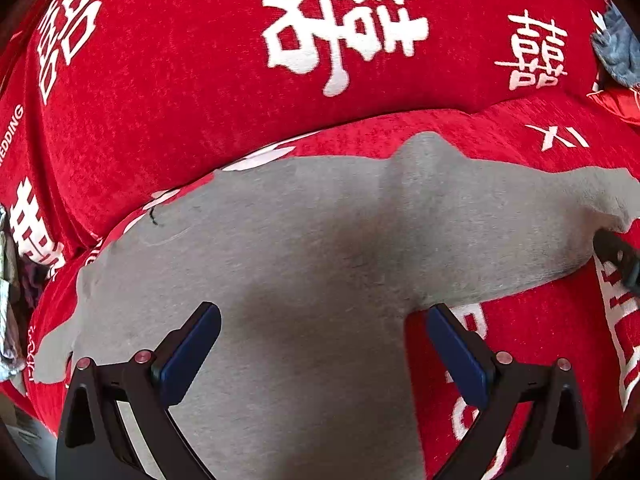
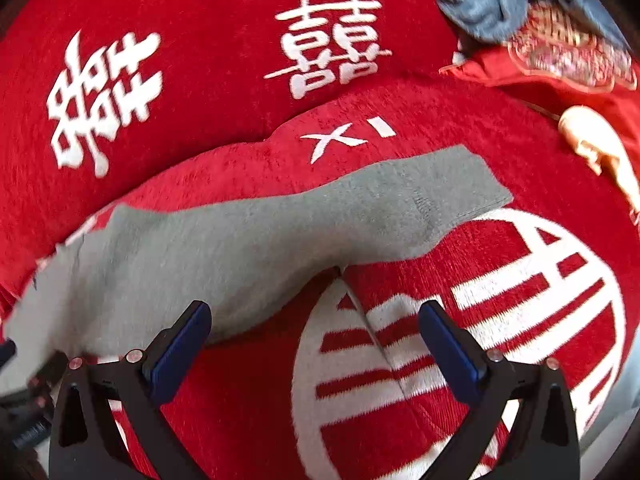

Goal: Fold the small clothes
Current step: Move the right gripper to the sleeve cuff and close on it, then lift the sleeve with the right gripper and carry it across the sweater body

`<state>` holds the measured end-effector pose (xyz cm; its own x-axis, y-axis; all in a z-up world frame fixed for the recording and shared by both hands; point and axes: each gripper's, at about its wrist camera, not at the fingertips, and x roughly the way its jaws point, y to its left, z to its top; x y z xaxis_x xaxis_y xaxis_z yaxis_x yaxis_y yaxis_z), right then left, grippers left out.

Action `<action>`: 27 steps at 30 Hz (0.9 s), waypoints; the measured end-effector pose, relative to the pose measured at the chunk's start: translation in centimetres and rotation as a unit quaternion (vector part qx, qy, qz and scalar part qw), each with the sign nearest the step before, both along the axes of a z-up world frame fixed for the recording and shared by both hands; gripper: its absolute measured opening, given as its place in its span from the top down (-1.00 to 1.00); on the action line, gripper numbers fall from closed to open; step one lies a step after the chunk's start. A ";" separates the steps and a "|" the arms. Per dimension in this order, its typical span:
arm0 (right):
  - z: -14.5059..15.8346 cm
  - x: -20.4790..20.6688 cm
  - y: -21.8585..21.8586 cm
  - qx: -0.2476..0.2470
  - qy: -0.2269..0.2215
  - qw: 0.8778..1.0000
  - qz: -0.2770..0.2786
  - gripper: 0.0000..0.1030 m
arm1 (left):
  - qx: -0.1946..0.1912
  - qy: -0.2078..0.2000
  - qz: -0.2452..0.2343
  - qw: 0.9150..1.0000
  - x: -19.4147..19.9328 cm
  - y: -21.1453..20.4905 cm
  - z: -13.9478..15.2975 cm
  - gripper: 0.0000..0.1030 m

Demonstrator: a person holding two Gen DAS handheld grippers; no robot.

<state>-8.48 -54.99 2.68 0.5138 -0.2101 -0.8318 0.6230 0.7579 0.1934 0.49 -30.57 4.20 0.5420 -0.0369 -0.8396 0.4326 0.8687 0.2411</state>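
Observation:
A grey sock (image 1: pixel 304 248) lies flat on a red cushion cover printed with white characters (image 1: pixel 192 92). My left gripper (image 1: pixel 324 320) hovers open over the sock's middle, nothing between its blue pads. In the right wrist view the same grey sock (image 2: pixel 256 236) stretches from lower left to its cuff at upper right. My right gripper (image 2: pixel 316 320) stands open just in front of the sock's near edge, its left fingertip (image 2: pixel 188 332) over the grey fabric. A dark part of the other gripper (image 1: pixel 616 256) shows at the sock's right end.
A crumpled blue-grey sock (image 2: pixel 492 8) lies at the far right on the cushion, beside a red embroidered cloth (image 2: pixel 560 64). A seam between two cushions (image 2: pixel 372 332) runs under my right gripper. Mixed fabric (image 1: pixel 8 272) shows at the left edge.

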 end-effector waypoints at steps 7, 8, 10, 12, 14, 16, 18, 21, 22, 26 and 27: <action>-2.8 1.3 -4.7 0.101 -0.046 0.993 -0.034 -0.99 | 0.006 0.003 -0.002 1.000 0.5 -1.1 -0.6 -1.00; -2.9 1.3 -5.2 0.107 -0.058 0.992 -0.040 -0.98 | 0.007 0.004 -0.002 1.000 0.6 -1.2 -0.6 -1.00; -2.5 1.4 -6.1 0.108 -0.080 0.990 -0.046 -0.97 | 0.009 0.002 -0.002 1.000 0.9 -1.4 -0.7 -1.00; -2.3 1.6 -7.1 0.104 -0.087 0.989 -0.054 -0.93 | 0.011 0.003 0.000 1.000 1.2 -1.5 -0.8 -1.00; -2.2 1.6 -8.1 0.106 -0.101 0.988 -0.058 -0.83 | 0.011 0.005 0.003 1.000 1.7 -1.8 -1.0 -1.00; -2.3 1.6 -9.0 0.100 -0.103 0.988 -0.058 -0.54 | 0.010 0.006 0.006 1.000 2.1 -2.0 -1.1 -1.00; -2.4 1.4 -10.0 0.098 -0.102 0.988 -0.058 -0.19 | 0.008 0.006 0.009 1.000 2.4 -2.2 -1.1 -1.00; -3.3 0.7 -11.5 0.113 -0.091 0.987 -0.063 0.88 | 0.000 0.009 0.015 1.000 3.2 -2.5 -0.8 -1.00; -3.6 0.2 -11.9 0.125 -0.103 0.985 -0.062 0.88 | -0.003 0.009 0.019 1.000 3.5 -2.5 -0.7 -1.00; -2.4 -3.2 -12.0 0.079 -0.134 0.984 -0.087 0.89 | -0.013 0.011 0.049 0.999 5.3 -2.0 -0.4 -1.00; -2.3 -3.9 -12.1 0.079 -0.140 0.983 -0.093 0.89 | -0.014 0.014 0.058 0.998 5.8 -1.8 -0.6 -1.00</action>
<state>-12.38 -67.11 0.42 0.6916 -0.2020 -0.6935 0.6542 0.5821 0.4829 6.27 -32.38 3.58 0.5198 0.0005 -0.8543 0.3353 0.9197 0.2045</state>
